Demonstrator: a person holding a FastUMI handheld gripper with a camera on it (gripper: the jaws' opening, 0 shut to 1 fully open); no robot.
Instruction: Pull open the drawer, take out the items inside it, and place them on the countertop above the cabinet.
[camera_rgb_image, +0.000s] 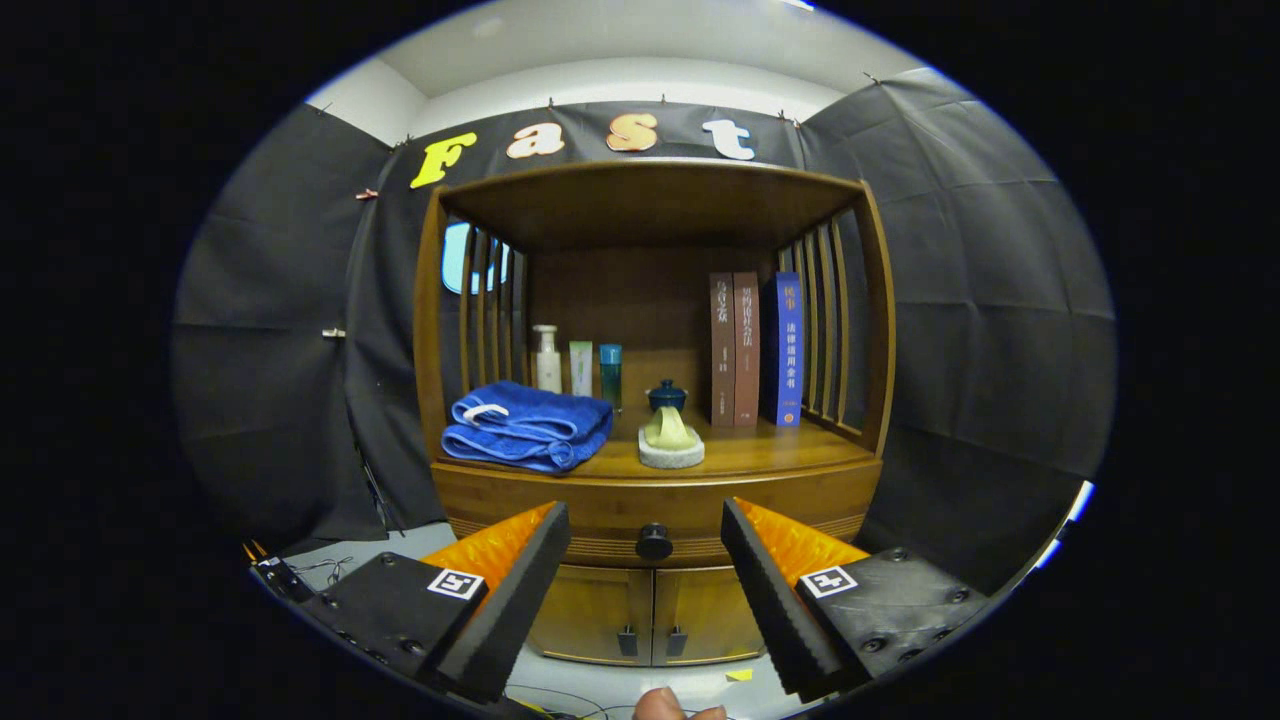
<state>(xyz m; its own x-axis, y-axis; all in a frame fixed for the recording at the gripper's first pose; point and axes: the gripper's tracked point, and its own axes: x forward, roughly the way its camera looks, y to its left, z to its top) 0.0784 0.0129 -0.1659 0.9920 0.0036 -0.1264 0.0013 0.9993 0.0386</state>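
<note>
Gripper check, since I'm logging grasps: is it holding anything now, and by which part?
Nothing is held: the gripper is open, with the closed drawer's knob beyond its fingers.

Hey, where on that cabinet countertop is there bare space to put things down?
Bare wood lies along the countertop front edge, before the books, and between the folded blue towel and the small stand. The back left, with three bottles, is crowded. The open gripper faces the drawer knob.
</note>
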